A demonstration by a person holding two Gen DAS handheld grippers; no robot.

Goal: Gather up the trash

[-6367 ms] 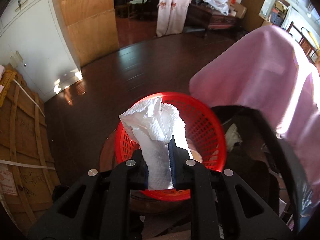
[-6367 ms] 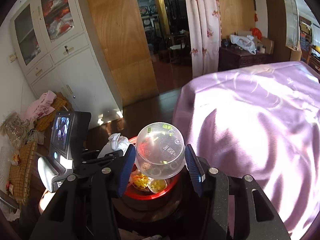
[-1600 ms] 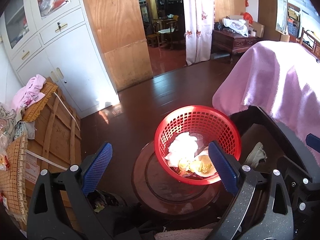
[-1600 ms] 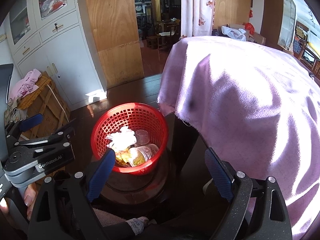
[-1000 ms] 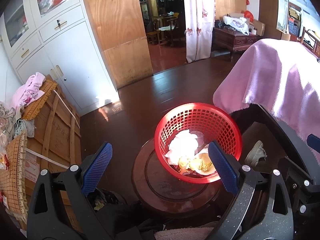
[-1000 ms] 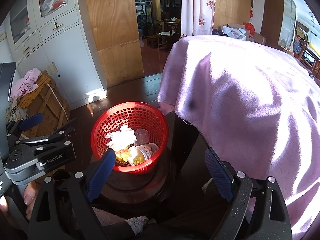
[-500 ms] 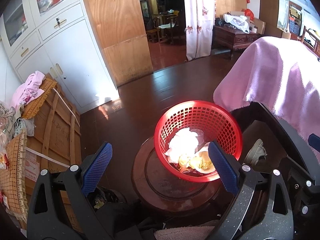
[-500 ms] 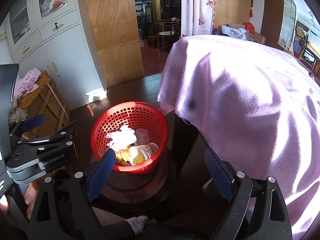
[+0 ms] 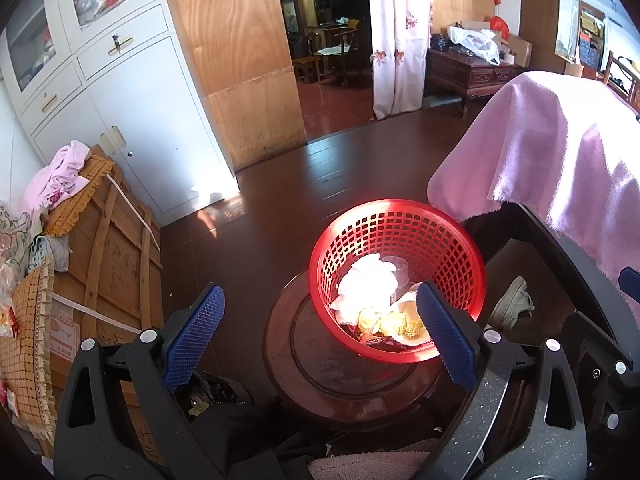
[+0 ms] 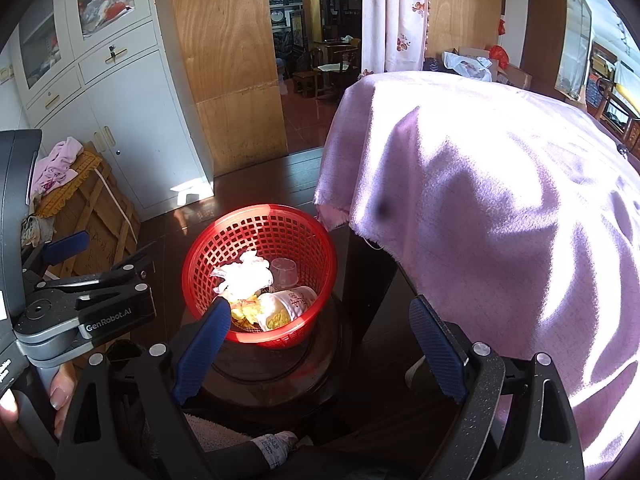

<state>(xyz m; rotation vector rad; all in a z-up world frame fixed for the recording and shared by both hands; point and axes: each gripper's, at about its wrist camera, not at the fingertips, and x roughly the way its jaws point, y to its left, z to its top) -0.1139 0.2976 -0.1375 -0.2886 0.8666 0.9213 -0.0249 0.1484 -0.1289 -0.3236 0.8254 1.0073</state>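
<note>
Dark wooden floorboards carry a low round stool, and on its far right edge stands the red basket, the receptacle of the task. Inside the basket lie a crumpled white tissue, a small clear plastic cup behind it, a paper cup tipped on its side, and yellowish food scraps toward the near wall. All four items rest at the bottom, touching one another.

Handling, as a judgement: the tissue is soft and very light and could be pinched anywhere; the clear cup is thin, light and easily crushed, best taken across its rim; the paper cup is stiff enough for a grip around its wall; the scraps look loose and messy. The basket itself is rigid perforated plastic, best held by its rim.

Left hand-held gripper: fingers wide apart, holding nothing, hovering above the near side of the stool. Right hand-held gripper: fingers likewise wide apart and empty, poised over the near edge of the basket. The left unit is also visible in the right wrist view, gripped by the person's hand.

Just right of the basket, a pink cloth drapes over dark furniture. A white cabinet, a wooden crate and a curtain stand well apart behind.
</note>
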